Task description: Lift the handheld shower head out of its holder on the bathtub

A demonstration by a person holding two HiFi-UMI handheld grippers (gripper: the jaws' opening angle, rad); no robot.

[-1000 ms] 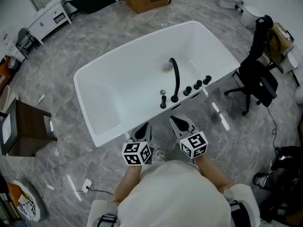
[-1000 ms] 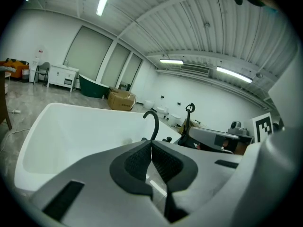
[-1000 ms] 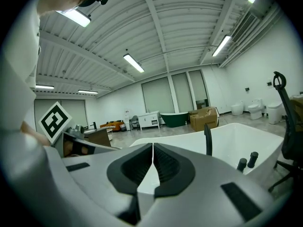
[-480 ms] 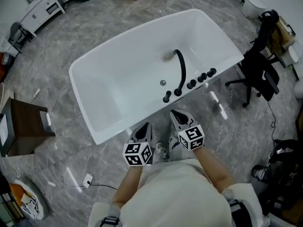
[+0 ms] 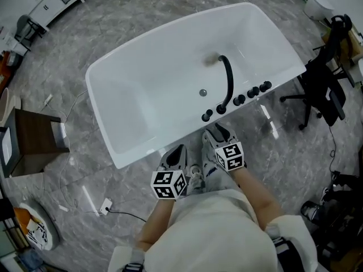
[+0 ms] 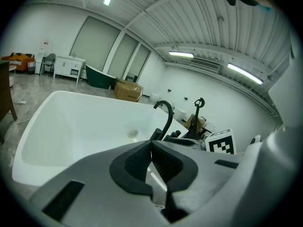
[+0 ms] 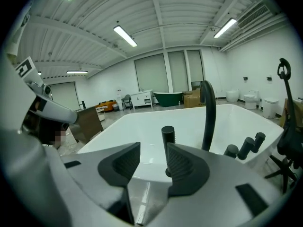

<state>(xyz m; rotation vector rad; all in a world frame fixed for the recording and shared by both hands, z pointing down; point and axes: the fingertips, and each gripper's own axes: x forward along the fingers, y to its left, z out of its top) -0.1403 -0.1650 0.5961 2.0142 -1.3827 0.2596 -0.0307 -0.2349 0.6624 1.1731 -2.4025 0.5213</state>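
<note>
The handheld shower head (image 5: 207, 117) is a short black cylinder standing upright in its holder on the near rim of the white bathtub (image 5: 147, 152). In the right gripper view the shower head (image 7: 168, 138) shows just beyond the jaws, partly behind the right one. My right gripper (image 5: 214, 134) hangs just short of the rim in front of it. Its jaws are opening, with nothing between them (image 7: 152, 148). My left gripper (image 5: 177, 153) is lower left of it, outside the tub. It is shut and empty (image 6: 151, 143).
A black arched spout (image 5: 228, 78) and a row of black knobs (image 5: 252, 92) stand on the rim to the right of the shower head. A black office chair (image 5: 326, 89) is right of the tub. A wooden side table (image 5: 34, 140) and a floor socket (image 5: 104, 208) are at left.
Both grippers have sunk towards the tub's near rim, the right one more. The right jaws, shut before, now stand apart. The tub has shifted right in the head view.
</note>
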